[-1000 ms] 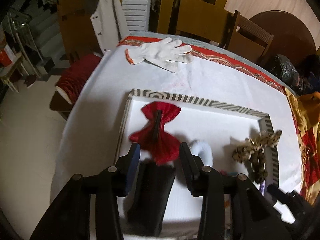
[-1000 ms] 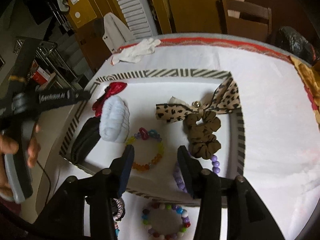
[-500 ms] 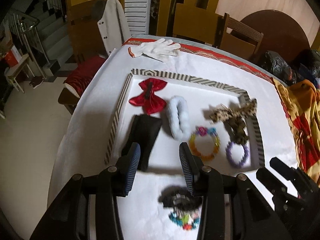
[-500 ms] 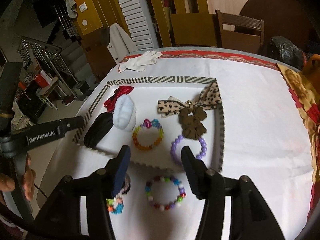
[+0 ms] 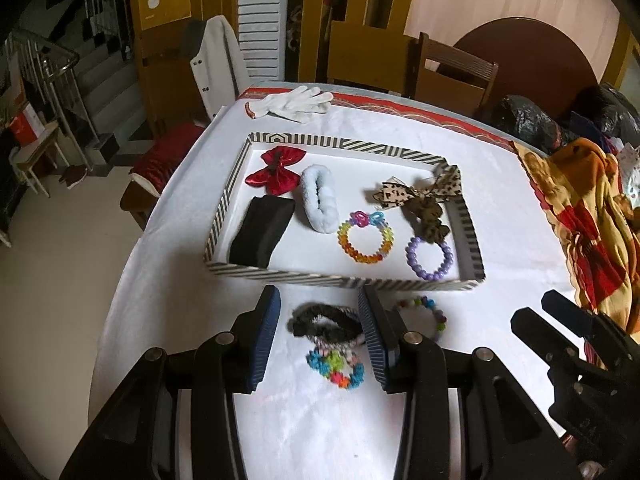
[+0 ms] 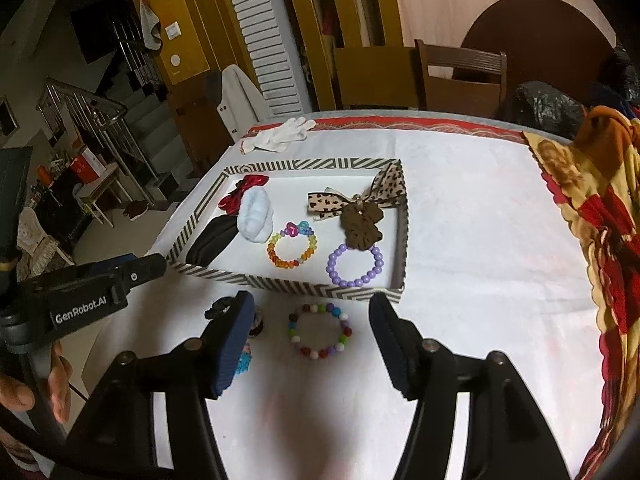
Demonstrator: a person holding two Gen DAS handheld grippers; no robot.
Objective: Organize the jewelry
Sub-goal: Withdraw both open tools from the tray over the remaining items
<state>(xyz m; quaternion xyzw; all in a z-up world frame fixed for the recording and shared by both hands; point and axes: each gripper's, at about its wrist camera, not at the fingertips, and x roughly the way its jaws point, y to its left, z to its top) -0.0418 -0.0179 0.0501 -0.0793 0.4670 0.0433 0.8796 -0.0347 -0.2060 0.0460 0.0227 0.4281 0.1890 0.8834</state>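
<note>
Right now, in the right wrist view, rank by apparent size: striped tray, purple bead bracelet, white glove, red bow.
1. striped tray
2. white glove
3. purple bead bracelet, close to the glove, and nearer the camera, so unsure
4. red bow, partly hidden

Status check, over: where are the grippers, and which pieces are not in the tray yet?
Left gripper and right gripper open, empty, right's jaws just widened. Mixed bead bracelet, dark scrunchie, bright woven bracelet lie outside tray. Nothing blocking.

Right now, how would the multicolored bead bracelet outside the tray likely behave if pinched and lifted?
The multicolored bead bracelet is separate round beads, so it would probably sag rather than hold its ring. Smooth beads may slip between pads. It looks light and lies flat, unlikely to roll.
</note>
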